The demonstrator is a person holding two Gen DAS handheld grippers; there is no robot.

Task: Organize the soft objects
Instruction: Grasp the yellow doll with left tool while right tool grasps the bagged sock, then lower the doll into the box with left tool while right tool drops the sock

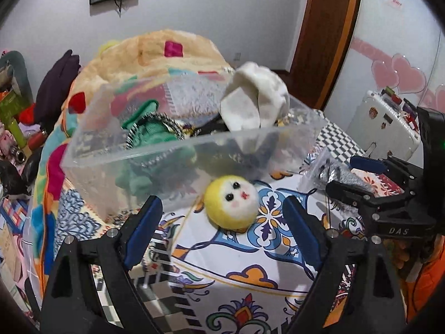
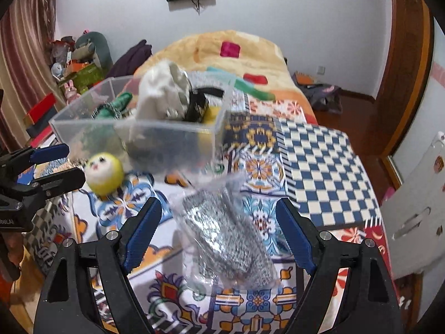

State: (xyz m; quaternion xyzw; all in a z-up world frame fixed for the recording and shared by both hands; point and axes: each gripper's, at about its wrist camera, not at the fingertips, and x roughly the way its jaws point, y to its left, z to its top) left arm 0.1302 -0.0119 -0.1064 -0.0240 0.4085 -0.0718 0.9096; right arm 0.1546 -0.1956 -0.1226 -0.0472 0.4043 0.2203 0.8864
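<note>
The clear plastic bin (image 1: 172,150) at the far side already holds green knitwear and a white sock. Two items remain on the patterned cloth: a round yellow plush face (image 1: 230,203) ahead of the released left gripper (image 1: 219,228), and a bagged grey sock (image 2: 225,239) between the released right gripper's (image 2: 219,233) jaws, ungripped.

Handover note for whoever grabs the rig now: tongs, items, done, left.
Left tongs: open, empty, aimed at the yellow plush ball on the patterned bedspread, in front of the clear bin.
Right tongs: open, astride the bagged grey socks, not gripping.
Done: white sock bundle and green knit item sit in the bin.
Left: bin the ball and the bagged socks.
</note>
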